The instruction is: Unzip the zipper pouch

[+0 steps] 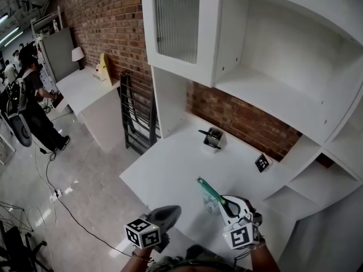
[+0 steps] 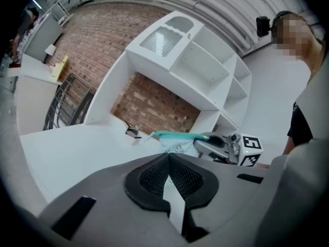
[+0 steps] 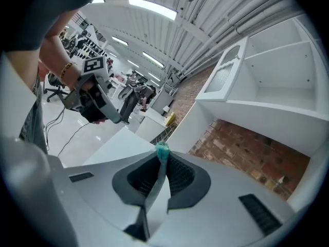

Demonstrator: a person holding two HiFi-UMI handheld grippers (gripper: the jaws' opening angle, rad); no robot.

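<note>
Our right gripper point(image 3: 160, 159): its jaws are squeezed on the green top edge of the pouch point(image 3: 162, 150).
Our left gripper point(image 2: 168, 157): its jaws are pressed tight together, and we see nothing between them.
Space between them: the left gripper is near the pouch and does not touch it.
The pouch: we hold it up in the air over the near part of the desk point(image 1: 170, 169). The green edge sticks out from the right gripper toward the wall. The pale, see-through bag hangs under it.
The zipper: we cannot tell if it is open or closed.
On the desk: a small black holder point(image 1: 212, 137) and a little black-and-white tag point(image 1: 262, 162) sit near the back, well apart from the pouch.
Behind the desk: a red brick wall point(image 1: 238, 115) and a white cupboard point(image 1: 266, 44) with a wavy glass door.
Far to the left: a person point(image 1: 31, 101) stands by another white table point(image 1: 85, 89).
</note>
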